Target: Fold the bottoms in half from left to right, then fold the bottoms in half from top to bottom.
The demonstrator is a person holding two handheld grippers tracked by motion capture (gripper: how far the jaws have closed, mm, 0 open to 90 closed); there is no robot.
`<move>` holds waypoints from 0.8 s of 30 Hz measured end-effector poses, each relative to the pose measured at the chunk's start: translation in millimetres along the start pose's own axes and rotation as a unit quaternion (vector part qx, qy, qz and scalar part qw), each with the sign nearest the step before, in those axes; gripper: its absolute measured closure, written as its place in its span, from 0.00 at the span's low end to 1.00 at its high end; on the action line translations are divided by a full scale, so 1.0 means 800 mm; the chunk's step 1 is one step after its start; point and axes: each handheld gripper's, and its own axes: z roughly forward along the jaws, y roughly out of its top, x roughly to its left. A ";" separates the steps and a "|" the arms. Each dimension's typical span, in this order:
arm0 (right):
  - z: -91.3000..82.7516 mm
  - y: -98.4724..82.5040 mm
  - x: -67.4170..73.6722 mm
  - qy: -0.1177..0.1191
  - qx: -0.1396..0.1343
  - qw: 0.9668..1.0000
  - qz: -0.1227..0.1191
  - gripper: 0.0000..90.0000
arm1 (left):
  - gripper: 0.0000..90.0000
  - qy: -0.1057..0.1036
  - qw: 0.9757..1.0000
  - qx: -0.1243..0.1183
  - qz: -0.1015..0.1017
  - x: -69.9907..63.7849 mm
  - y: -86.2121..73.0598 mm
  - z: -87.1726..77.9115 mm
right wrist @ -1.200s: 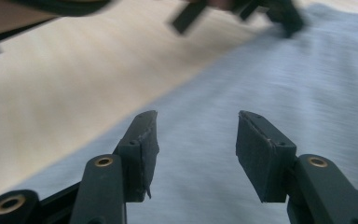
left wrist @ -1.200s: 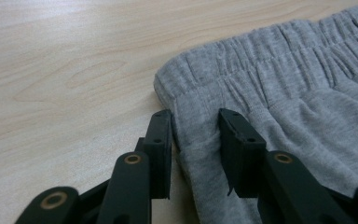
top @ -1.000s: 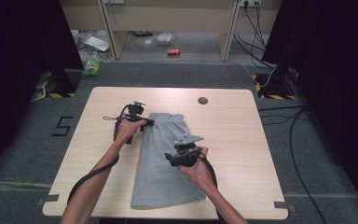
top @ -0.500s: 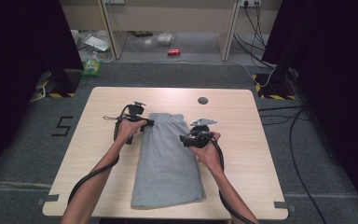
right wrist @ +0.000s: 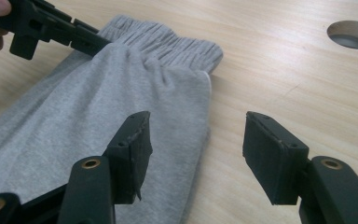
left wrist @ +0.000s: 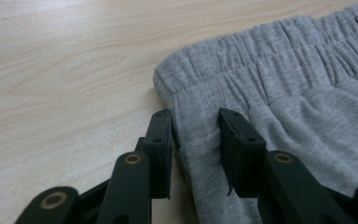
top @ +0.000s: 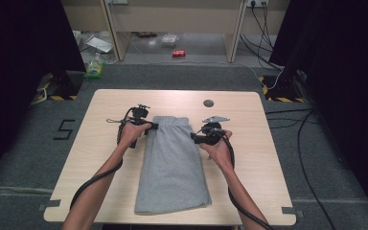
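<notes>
On the table (top: 100,143), a grey pair of trousers (top: 172,167) lies folded lengthwise into a long strip, waistband (top: 172,120) at the far end, just short of the round hole (top: 209,103) in the tabletop. At the waistband's left corner, the left gripper (left wrist: 195,122) has a pinch of cloth between its jaws, just below the elastic. They look closed on that fold, though from this angle I can't be sure how firmly the pads (left wrist: 235,140) bite.

At the waistband's right corner, the right gripper (right wrist: 193,128) is not holding anything. Its jaws have just been opening; they stand wide apart, one over the trousers' right edge and the other over bare wood, with nothing pressed between them.

It looks like the person is lining up a two-corner grip on the waistband end, probably to lift and fold it down over the legs. To do this well, the right gripper should slide forward until the cloth edge sits deep between the pads, level with where the left one holds, then close through all the layers rather than just the top one. The lower jaw needs to get under the edge, tight against the wood. Both corners should then rise together, keeping the waistband taut and straight so the fold lands square.
</notes>
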 end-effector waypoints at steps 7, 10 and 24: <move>0.005 0.012 -0.012 -0.004 -0.006 1.000 0.008 0.46 | 0.72 -0.001 1.000 0.005 0.001 0.000 0.002 0.000; 0.012 0.021 -0.017 -0.007 -0.006 1.000 0.013 0.46 | 0.72 0.000 1.000 0.005 0.001 0.000 0.002 0.000; 0.059 0.047 -0.009 -0.007 0.020 1.000 0.020 0.47 | 0.72 0.001 1.000 0.001 -0.001 0.000 0.000 0.000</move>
